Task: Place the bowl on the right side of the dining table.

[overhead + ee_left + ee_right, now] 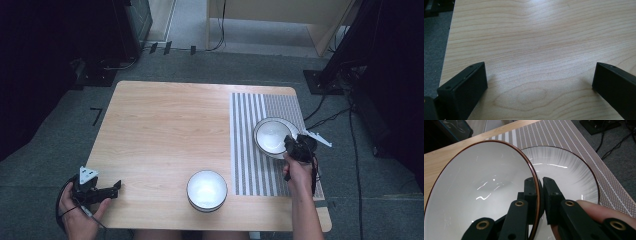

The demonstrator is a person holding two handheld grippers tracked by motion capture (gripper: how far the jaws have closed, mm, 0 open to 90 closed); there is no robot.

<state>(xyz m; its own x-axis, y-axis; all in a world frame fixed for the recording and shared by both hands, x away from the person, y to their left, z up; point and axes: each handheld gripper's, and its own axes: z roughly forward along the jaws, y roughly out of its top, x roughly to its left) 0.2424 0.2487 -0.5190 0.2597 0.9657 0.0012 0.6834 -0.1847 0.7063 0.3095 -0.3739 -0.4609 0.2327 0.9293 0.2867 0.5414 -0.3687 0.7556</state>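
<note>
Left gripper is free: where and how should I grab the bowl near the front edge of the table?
Pinch the rim of the bowl, one jaw inside and one outside, coming from above on its left side. It sits upright and empty, and the open left gripper is on that side.

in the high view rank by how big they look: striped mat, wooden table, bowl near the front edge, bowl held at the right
1. wooden table
2. striped mat
3. The front bowl and the held bowl look about alike; the held one is lifted and tilted over another dish, so I will not rank them.
</note>
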